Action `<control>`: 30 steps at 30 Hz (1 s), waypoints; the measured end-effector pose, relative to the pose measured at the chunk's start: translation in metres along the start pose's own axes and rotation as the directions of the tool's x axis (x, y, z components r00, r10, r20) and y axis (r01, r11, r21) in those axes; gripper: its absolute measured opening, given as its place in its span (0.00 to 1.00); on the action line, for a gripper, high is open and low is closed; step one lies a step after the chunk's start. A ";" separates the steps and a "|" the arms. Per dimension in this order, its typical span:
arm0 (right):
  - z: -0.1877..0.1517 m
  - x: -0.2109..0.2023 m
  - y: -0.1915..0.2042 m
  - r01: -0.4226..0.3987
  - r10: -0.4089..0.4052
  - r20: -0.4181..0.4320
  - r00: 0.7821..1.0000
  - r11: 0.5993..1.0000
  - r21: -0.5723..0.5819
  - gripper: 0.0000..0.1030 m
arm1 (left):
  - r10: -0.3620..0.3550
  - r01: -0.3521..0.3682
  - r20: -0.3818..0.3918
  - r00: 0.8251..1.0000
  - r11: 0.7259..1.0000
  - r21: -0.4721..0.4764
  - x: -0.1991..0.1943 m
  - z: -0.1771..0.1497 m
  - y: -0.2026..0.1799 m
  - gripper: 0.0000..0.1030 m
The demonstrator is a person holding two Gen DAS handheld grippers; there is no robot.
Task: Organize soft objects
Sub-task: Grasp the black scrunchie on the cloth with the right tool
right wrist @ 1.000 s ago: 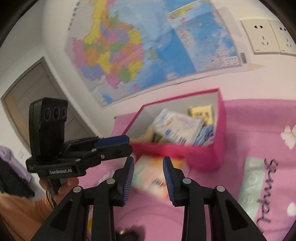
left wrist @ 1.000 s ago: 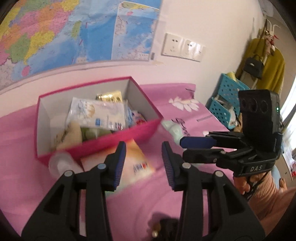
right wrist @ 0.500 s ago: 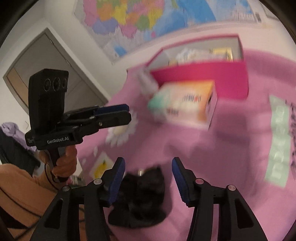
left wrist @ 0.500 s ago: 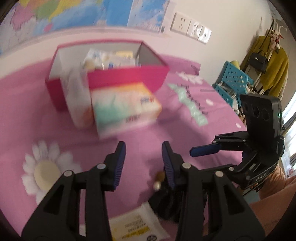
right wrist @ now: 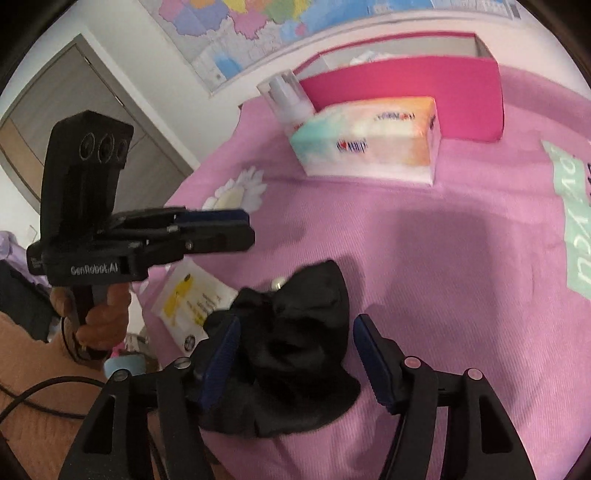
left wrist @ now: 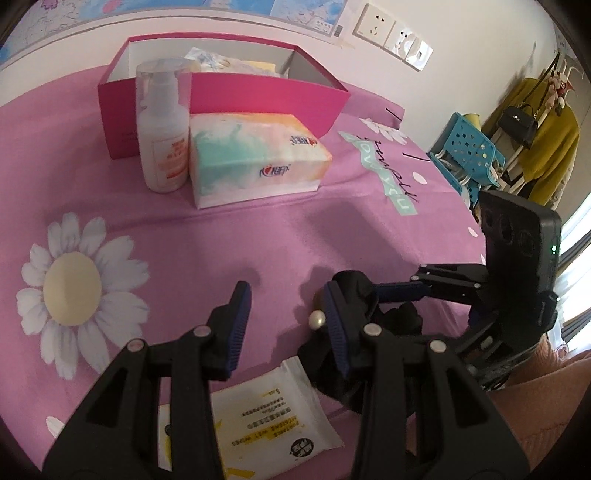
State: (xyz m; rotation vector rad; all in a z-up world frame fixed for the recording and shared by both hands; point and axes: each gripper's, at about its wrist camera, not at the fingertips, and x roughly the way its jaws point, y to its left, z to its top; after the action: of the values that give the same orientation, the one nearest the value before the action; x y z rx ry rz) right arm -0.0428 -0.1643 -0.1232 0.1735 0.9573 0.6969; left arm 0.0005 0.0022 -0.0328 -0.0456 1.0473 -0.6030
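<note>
- A pink cloth with daisy prints covers the surface; nearest lies a white wipes packet.
- The black fabric bundle lies between the right claw fingers, whose jaws have just been opening; the pads do not press it.
- The left claw stands narrowly parted on nothing, the bundle just beside its right finger.
- Farther: tissue box, pump bottle, pink box.
- Behind: wall map, sockets, blue basket.

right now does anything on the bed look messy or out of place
The black fabric piece lies crumpled in a heap on the pink bedspread, a pearl bead at its edge, partly lapping the wet wipes packet. The pump bottle and tissue pack stand outside the pink box.
</note>
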 end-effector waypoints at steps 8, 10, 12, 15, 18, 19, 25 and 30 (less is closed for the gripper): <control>0.005 0.005 -0.003 0.017 -0.017 0.025 1.000 1.000 0.008 0.15 | -0.047 0.047 -0.022 0.999 0.999 -0.014 0.001 -0.006 0.003 0.41; 0.008 -0.001 -0.006 0.009 -0.010 0.052 0.999 1.000 0.022 0.14 | -0.058 0.058 -0.030 0.998 0.998 -0.010 0.003 -0.006 0.001 0.41; 0.010 -0.006 -0.008 0.004 -0.006 0.074 0.997 0.999 0.034 0.13 | -0.075 0.075 -0.039 0.996 0.997 -0.005 0.004 -0.007 -0.002 0.41; 0.013 -0.014 -0.011 0.001 -0.006 0.100 0.995 0.999 0.044 0.12 | -0.119 0.119 -0.050 0.992 0.993 -0.002 0.005 -0.008 -0.005 0.41; 0.015 -0.023 -0.013 -0.010 0.003 0.130 0.992 0.998 0.055 0.11 | -0.160 0.161 -0.068 0.985 0.987 -0.004 0.008 -0.009 -0.008 0.42; 0.017 -0.026 -0.014 -0.015 0.007 0.139 0.990 0.998 0.055 0.11 | -0.170 0.171 -0.076 0.982 0.985 -0.002 0.010 -0.009 -0.010 0.42; 0.026 -0.038 -0.017 -0.038 0.027 0.190 0.981 0.998 0.053 0.10 | -0.244 0.246 -0.114 0.963 0.969 0.002 0.020 -0.012 -0.017 0.43; 0.029 -0.035 -0.024 -0.034 0.024 0.181 0.983 0.998 0.056 0.11 | -0.270 0.274 -0.178 0.946 0.962 -0.002 0.036 -0.017 -0.026 0.46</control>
State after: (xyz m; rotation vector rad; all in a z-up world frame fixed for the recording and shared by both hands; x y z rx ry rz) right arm -0.0221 -0.2002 -0.0926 0.2983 0.8031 0.6680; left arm -0.0121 -0.0328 -0.0624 -0.1200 1.2169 -0.8828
